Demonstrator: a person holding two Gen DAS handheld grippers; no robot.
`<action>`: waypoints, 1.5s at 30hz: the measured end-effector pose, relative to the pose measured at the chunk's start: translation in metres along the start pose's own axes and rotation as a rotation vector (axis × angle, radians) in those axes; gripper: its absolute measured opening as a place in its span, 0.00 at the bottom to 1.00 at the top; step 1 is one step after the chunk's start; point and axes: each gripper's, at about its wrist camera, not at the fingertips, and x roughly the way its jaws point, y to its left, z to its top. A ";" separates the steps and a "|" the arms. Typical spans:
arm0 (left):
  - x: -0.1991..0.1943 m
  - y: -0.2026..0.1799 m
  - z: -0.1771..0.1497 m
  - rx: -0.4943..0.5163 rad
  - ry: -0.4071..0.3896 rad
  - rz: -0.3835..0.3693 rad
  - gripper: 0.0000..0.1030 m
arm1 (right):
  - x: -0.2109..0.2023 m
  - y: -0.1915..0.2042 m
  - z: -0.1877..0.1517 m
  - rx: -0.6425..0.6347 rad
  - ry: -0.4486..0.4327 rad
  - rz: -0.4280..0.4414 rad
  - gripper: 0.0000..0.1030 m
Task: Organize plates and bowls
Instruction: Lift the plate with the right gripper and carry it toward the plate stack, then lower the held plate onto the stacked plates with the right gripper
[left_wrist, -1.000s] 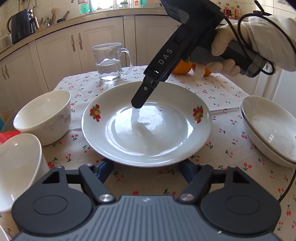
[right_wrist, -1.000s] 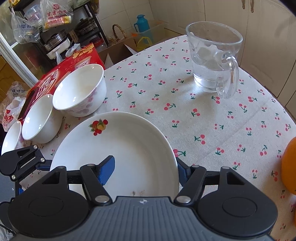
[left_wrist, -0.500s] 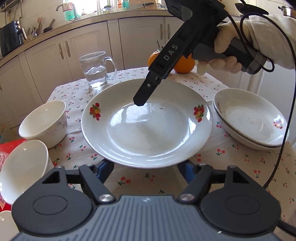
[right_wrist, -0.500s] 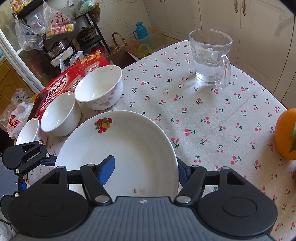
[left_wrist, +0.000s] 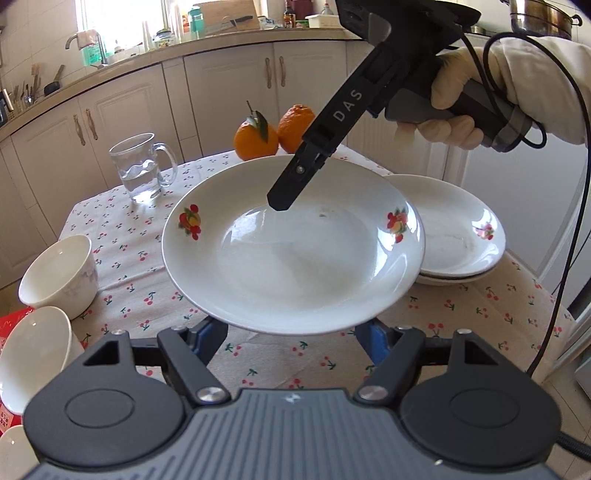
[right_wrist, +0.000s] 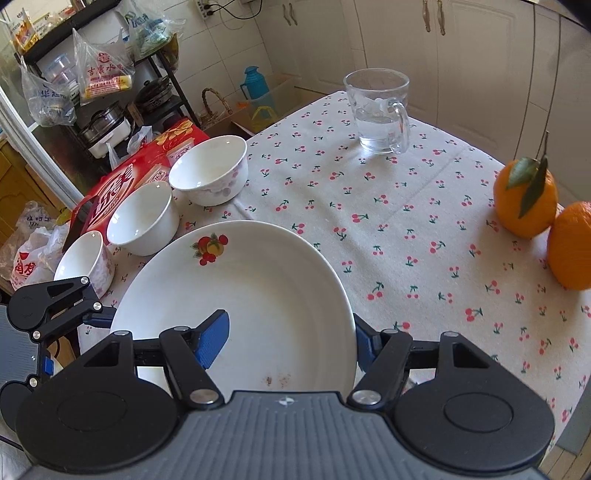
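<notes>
A white plate with fruit prints (left_wrist: 295, 258) hangs in the air above the table; it also shows in the right wrist view (right_wrist: 258, 295). My right gripper (right_wrist: 288, 341) is shut on its rim, one blue pad inside the dish and one outside. My left gripper (left_wrist: 291, 338) sits under the plate's near edge with its jaws wide apart; whether it touches the plate I cannot tell. Two stacked plates (left_wrist: 461, 236) lie on the table at the right. Three white bowls (right_wrist: 208, 175) (right_wrist: 142, 218) (right_wrist: 85, 262) stand in a row at the table's left edge.
A glass mug of water (right_wrist: 380, 112) stands at the far side of the cherry-print tablecloth (right_wrist: 388, 221). Two oranges (right_wrist: 526, 199) sit at the right. A red box (right_wrist: 122, 181) lies behind the bowls. Cabinets surround the table.
The plate has been lifted off the table and carried to the right, toward the stacked plates. Both grippers moved with it, and the oranges have come into view.
</notes>
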 end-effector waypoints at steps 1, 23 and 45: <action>-0.001 -0.004 0.000 0.008 0.000 -0.012 0.73 | -0.004 0.000 -0.005 0.008 -0.005 -0.007 0.72; 0.022 -0.062 0.019 0.145 0.038 -0.225 0.73 | -0.072 -0.035 -0.112 0.244 -0.110 -0.124 0.72; 0.038 -0.073 0.028 0.197 0.023 -0.234 0.73 | -0.080 -0.058 -0.155 0.360 -0.165 -0.156 0.72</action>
